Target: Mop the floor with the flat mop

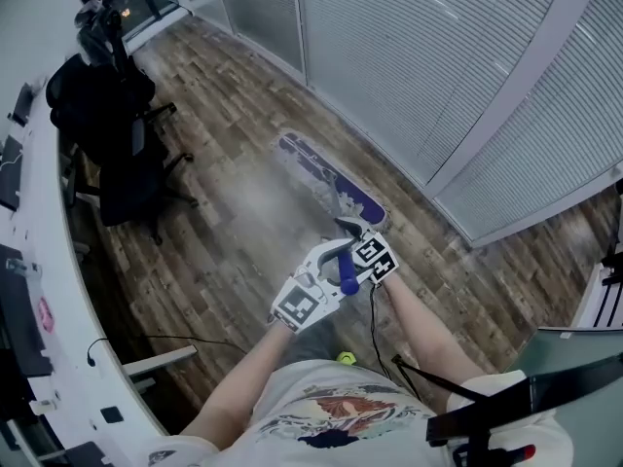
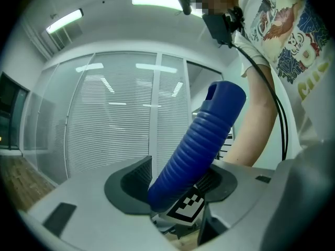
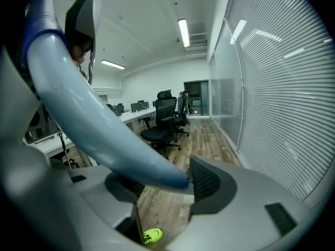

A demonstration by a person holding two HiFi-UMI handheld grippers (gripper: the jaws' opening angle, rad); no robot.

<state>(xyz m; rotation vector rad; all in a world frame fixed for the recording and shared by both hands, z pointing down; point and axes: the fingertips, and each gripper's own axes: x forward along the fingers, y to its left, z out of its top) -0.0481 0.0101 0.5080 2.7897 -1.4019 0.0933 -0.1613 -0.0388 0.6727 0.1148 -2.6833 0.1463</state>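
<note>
The flat mop's purple head (image 1: 329, 179) lies on the wooden floor beside the blinds wall, ahead of both hands. In the head view my left gripper (image 1: 331, 278) is at the blue ribbed grip (image 1: 348, 280) at the handle's top end. My right gripper (image 1: 352, 233) is just past it, lower on the pole. In the left gripper view the blue grip (image 2: 203, 140) slants up between the pads and my left gripper (image 2: 178, 186) is shut on it. In the right gripper view the pale pole (image 3: 89, 122) crosses the jaws and my right gripper (image 3: 163, 184) is shut on it.
Black office chairs (image 1: 115, 144) stand at the left beside a long white desk (image 1: 44, 290). A glass wall with blinds (image 1: 438, 76) runs along the right. A yellow-green shoe (image 1: 345, 358) is below the hands. A thin cable (image 1: 185, 339) lies on the floor by the desk.
</note>
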